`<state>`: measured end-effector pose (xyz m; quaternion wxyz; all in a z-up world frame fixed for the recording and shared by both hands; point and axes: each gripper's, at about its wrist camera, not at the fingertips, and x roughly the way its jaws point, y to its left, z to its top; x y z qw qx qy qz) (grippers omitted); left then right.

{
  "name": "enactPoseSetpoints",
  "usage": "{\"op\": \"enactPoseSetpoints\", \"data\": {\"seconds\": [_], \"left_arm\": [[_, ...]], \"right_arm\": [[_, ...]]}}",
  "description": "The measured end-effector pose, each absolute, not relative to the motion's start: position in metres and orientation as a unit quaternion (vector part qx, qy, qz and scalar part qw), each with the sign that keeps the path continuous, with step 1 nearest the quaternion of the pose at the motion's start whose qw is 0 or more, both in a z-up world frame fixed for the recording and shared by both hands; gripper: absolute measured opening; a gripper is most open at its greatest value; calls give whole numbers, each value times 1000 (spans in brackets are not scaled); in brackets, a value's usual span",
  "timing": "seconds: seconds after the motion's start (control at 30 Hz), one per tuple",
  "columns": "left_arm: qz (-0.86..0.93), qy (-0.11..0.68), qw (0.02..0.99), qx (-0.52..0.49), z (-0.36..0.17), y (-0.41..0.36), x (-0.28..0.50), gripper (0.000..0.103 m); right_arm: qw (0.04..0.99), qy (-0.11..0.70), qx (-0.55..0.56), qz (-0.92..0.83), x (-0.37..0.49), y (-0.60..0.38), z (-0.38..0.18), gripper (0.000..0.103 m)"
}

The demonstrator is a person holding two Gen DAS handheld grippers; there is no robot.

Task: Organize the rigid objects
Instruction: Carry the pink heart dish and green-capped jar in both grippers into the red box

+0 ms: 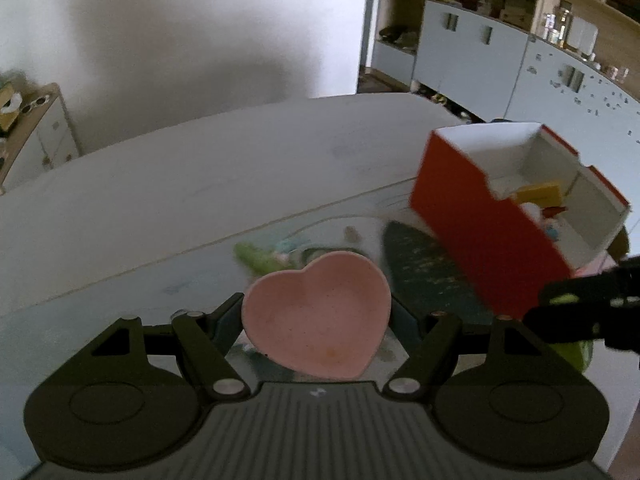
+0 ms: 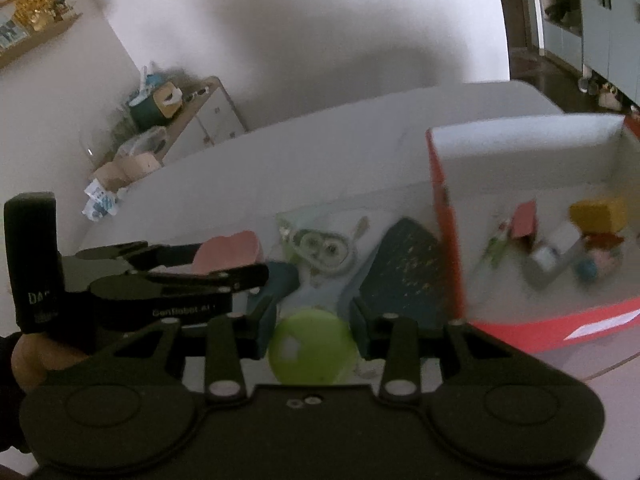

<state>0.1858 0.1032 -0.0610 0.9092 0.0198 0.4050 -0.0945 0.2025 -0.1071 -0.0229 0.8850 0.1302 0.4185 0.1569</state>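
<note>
A pink heart-shaped dish (image 1: 316,316) sits between the fingers of my left gripper (image 1: 316,312), which is shut on its sides and holds it above the table. In the right wrist view the same dish (image 2: 228,254) shows in the left gripper (image 2: 232,260) at left. My right gripper (image 2: 313,322) is shut on a lime-green round object (image 2: 312,350). An open red box (image 2: 452,248) with a white inside stands to the right, with several small items (image 2: 560,248) in it. In the left wrist view this red box (image 1: 480,232) is at right, and the right gripper (image 1: 568,312) reaches in below it.
A dark green speckled pad (image 2: 404,272) lies on a clear mat with a cartoon print (image 2: 324,248), beside the box on the white table (image 1: 200,168). A hand (image 2: 24,356) holds the left gripper's handle. Cabinets (image 1: 472,52) stand far behind.
</note>
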Motion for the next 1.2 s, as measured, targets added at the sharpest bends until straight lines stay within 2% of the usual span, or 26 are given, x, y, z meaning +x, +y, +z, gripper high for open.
{"op": "enactPoseSetpoints", "data": {"seconds": [0.6, 0.63, 0.7, 1.2], "left_arm": [[-122, 378, 917, 39, -19, -19, 206, 76], [-125, 378, 917, 39, -18, -26, 208, 76], [-130, 379, 915, 40, -17, -42, 213, 76], [-136, 407, 900, 77, -44, -138, 268, 76]], "right_arm": [[913, 364, 129, 131, 213, -231, 10, 38], [914, 363, 130, 127, 214, -240, 9, 36], [914, 363, 133, 123, 217, -255, 9, 3], [900, 403, 146, 77, 240, -326, -31, 7]]}}
